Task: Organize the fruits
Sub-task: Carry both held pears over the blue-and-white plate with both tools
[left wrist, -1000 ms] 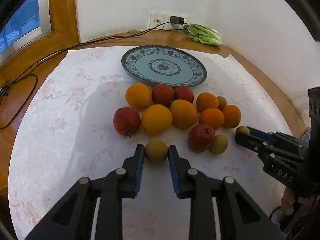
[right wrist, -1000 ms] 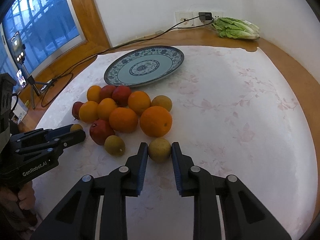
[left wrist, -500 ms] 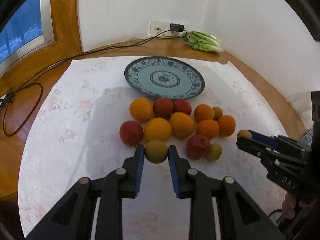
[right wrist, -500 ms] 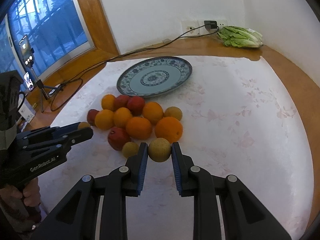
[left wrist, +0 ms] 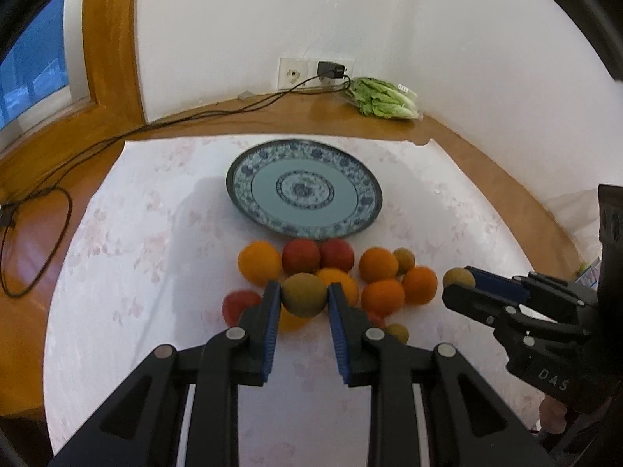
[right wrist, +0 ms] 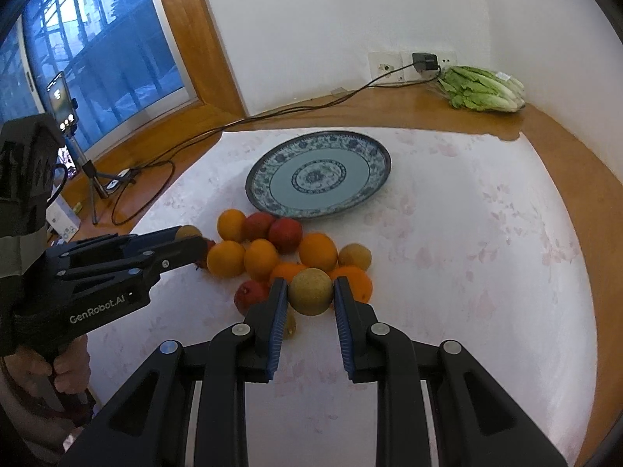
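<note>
My left gripper [left wrist: 304, 295] is shut on a small brown-green round fruit [left wrist: 304, 295], held above the table. My right gripper [right wrist: 310, 292] is shut on a similar tan round fruit [right wrist: 310, 291], also lifted. Below both lies a cluster of oranges [left wrist: 259, 263] [right wrist: 317, 251] and red fruits [left wrist: 300, 256] [right wrist: 285, 235] with small brown ones [left wrist: 403, 260] [right wrist: 354, 257]. Beyond the cluster sits an empty blue-and-white patterned plate [left wrist: 249, 173] [right wrist: 381, 157]. The right gripper shows at the right of the left wrist view [left wrist: 459, 282], and the left gripper at the left of the right wrist view [right wrist: 190, 239].
A white floral cloth [left wrist: 136, 233] covers the round wooden table [left wrist: 506, 179]. Bagged lettuce [right wrist: 483, 87] lies by the wall socket [left wrist: 296, 74], from which a black cable [left wrist: 117, 140] trails across the wood. A phone on a tripod [right wrist: 64, 105] stands by the window.
Both grippers have risen with their fruits off the cloth. The fruit pile and the plate now look smaller and farther below.
</note>
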Demonstrator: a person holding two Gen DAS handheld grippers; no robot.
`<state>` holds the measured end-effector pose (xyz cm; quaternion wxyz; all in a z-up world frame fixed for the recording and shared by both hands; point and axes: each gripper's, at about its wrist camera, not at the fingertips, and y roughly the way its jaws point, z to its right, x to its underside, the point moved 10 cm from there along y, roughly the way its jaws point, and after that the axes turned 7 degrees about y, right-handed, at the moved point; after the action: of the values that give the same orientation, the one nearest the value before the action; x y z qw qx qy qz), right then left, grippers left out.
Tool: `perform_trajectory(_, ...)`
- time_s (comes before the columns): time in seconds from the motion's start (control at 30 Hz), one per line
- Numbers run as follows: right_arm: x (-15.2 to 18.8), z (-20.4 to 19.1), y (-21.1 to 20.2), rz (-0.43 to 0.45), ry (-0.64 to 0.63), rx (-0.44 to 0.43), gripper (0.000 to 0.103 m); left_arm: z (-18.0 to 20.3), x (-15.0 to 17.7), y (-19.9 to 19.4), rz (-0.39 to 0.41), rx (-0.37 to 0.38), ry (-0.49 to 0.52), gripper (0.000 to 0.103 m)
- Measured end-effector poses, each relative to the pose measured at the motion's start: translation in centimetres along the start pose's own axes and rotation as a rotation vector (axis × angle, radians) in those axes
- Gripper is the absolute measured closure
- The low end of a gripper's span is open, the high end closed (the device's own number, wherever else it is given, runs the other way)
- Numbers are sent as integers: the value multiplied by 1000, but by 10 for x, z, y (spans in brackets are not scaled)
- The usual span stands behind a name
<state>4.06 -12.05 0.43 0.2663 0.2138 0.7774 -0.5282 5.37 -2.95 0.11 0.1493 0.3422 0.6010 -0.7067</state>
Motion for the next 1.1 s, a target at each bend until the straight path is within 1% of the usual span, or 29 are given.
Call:
perform_trajectory(0.13, -14, -1, 0, 10, -13, 2, 78, -3, -14, 3, 3, 5, 1, 77)
perform_trajectory(0.27, -26, -2, 3, -2, 14, -29, 78, -7, -26, 7, 13, 9, -8, 77)
perform_trajectory(0.53, -56, -1, 11, 18, -9, -9, 78, -12, -56, 23, 41, 3, 2, 77)
perform_trajectory(0.7, -73, 4, 26, 25, -8, 8, 78, -12, -69, 43, 21, 31, -19, 77)
perform_trajectory(0.93, -86, 13, 49, 19, 17, 19, 78, -12, -85, 72, 4, 31, -22, 78)
perform_trajectory(1.1, -91, 20, 67, 0, 25, 27, 78, -16, -89, 93, -18, 26, -27, 78)
